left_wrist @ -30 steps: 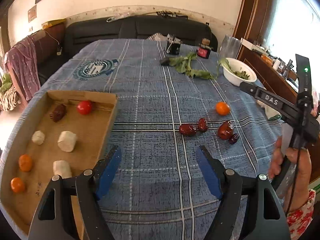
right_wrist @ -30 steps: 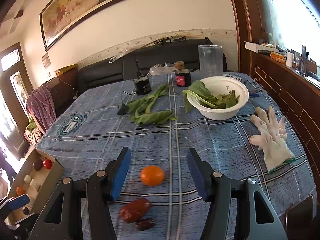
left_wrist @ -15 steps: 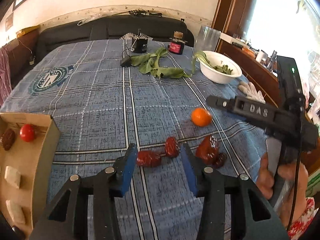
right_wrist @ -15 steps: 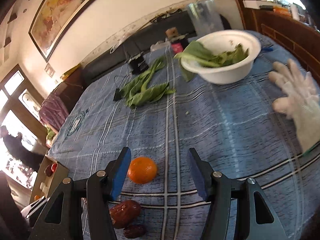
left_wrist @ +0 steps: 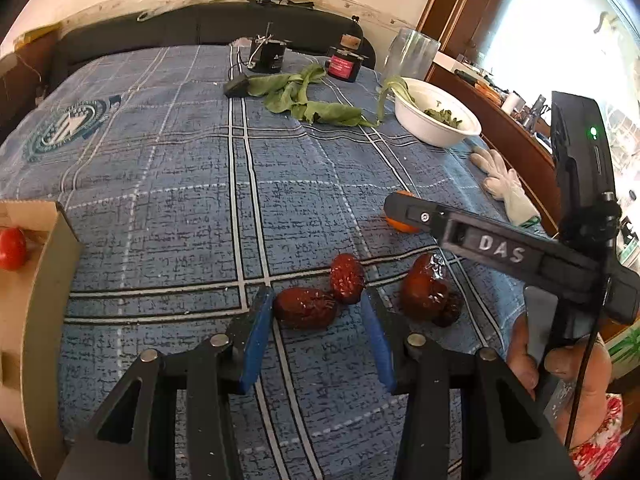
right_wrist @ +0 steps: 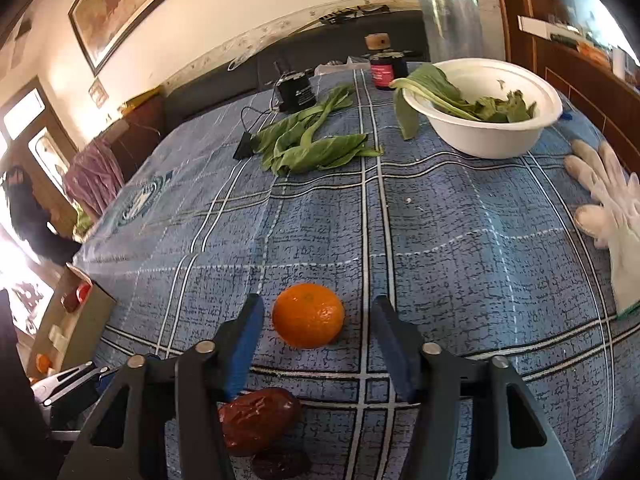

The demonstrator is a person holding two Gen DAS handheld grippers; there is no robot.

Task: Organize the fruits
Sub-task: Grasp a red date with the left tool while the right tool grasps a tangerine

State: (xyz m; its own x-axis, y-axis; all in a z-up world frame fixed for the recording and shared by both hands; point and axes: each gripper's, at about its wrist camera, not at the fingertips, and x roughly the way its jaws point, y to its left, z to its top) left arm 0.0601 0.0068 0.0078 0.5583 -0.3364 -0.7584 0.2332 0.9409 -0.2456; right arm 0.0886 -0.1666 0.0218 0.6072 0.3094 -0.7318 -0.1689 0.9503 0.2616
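Observation:
In the left wrist view a wrinkled red date [left_wrist: 304, 309] lies on the blue checked cloth between the closing jaws of my left gripper [left_wrist: 316, 300]. The left pad is almost at the date and the right pad stands clear of it. A second date [left_wrist: 347, 278] touches it just beyond, and a bigger one [left_wrist: 424, 292] lies to the right. The right wrist view has a small orange [right_wrist: 308, 315] between the closing jaws of my right gripper [right_wrist: 317, 308], with gaps on both sides. The cardboard box [left_wrist: 52, 264] at far left holds a cherry tomato [left_wrist: 12, 242].
A white bowl [right_wrist: 488, 140] of greens stands at the back right, with loose leaves [right_wrist: 312, 144] beside it. A white glove [right_wrist: 608, 208] lies at the right edge. A black device [right_wrist: 296, 94], a red jar [right_wrist: 382, 72] and a glass jar [right_wrist: 452, 26] line the far side.
My left gripper swung right from the box, sank to the dates and narrowed around one. My right gripper dropped lower over the orange and its jaws narrowed a little.

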